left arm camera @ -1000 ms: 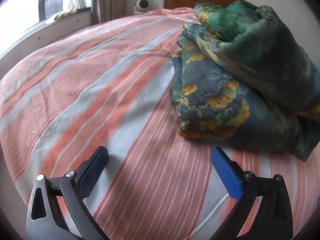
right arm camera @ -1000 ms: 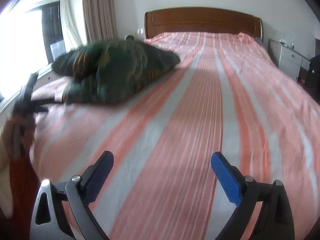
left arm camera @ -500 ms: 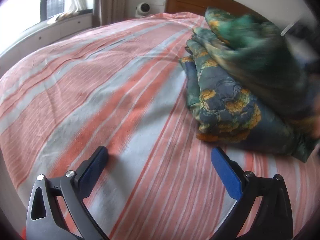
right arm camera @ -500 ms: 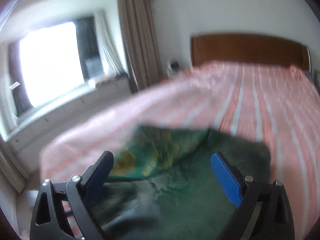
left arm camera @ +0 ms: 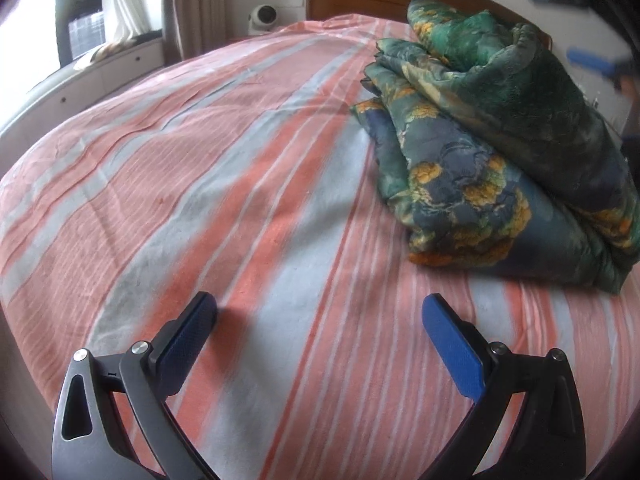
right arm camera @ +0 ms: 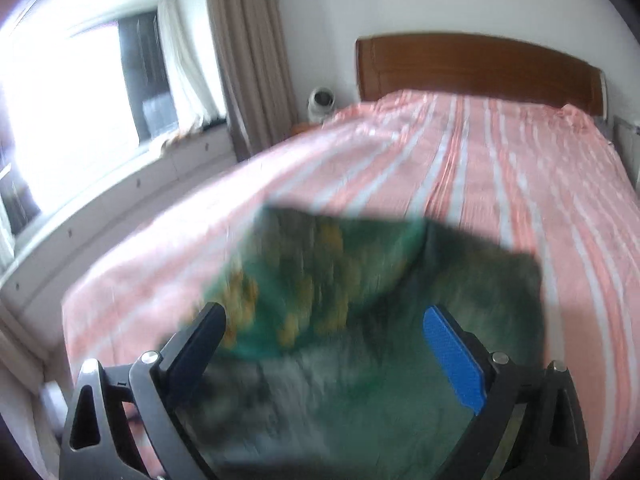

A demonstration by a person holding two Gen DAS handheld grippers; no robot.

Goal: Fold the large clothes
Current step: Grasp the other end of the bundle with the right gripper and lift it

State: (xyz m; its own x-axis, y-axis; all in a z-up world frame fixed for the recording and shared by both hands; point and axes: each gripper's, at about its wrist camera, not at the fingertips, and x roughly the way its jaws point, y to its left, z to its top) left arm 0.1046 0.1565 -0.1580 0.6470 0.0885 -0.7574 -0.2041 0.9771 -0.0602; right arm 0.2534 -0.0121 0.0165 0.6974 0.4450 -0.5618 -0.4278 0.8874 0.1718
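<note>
A bunched dark green cloth with yellow flowers (left arm camera: 496,140) lies in a loose heap on the striped pink and grey bed (left arm camera: 224,184). My left gripper (left arm camera: 320,320) is open and empty, low over the sheet, with the heap ahead and to its right. My right gripper (right arm camera: 324,320) is open and hovers right over the same cloth (right arm camera: 360,320), which fills the space under and between its fingers; this view is blurred. The right gripper's blue fingertips (left arm camera: 592,60) show blurred above the heap in the left wrist view.
A wooden headboard (right arm camera: 476,64) stands at the far end of the bed. A small white round device (right arm camera: 322,100) sits beside it. A window (right arm camera: 60,100) with curtains (right arm camera: 248,52) and a white sill cabinet (right arm camera: 100,200) run along the left side.
The right gripper has swung from the bare stripes over to the cloth heap and now looks down on it. The left gripper has shifted slightly; the heap sits further right in its view.
</note>
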